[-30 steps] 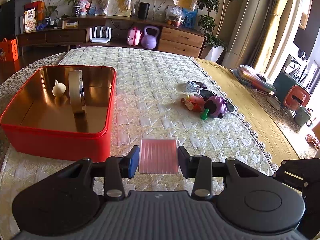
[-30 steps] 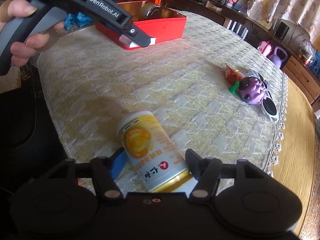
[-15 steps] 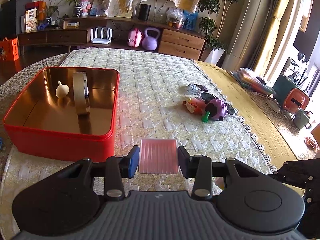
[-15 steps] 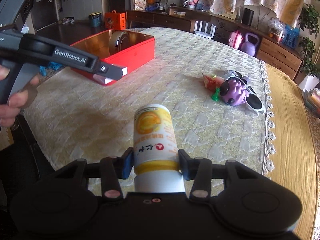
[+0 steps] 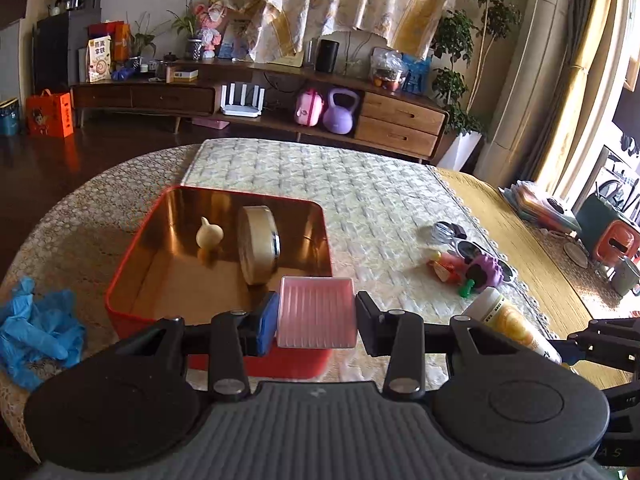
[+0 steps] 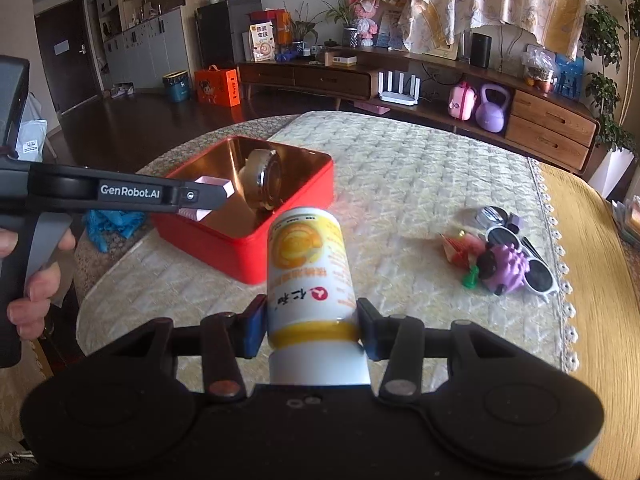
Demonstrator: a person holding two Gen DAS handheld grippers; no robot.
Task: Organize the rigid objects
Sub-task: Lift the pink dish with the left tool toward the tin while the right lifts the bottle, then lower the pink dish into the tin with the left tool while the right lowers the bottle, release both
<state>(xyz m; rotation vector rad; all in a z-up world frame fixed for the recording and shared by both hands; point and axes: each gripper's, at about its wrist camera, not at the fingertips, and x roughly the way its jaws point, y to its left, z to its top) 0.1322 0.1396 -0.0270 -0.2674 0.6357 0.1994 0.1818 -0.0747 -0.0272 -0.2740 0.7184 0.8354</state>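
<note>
Worktop scene: left hand-held gripper (image 5: 316, 312), clamped on the pink block (image 5: 316, 312), now nears the red tin (image 5: 256, 360); right hand-held gripper (image 6: 312, 326), just closed, has lifted the can (image 6: 308, 272).

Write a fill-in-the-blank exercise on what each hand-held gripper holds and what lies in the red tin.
1. The left hand-held gripper is shut on a ribbed ____ box.
2. The right hand-held gripper clamps a white and ____ bottle.
3. In the red tin a round tin stands on its ____ beside a small gourd.
4. The purple toy lies against the ____.

Missing words: pink; yellow; edge; sunglasses
</note>
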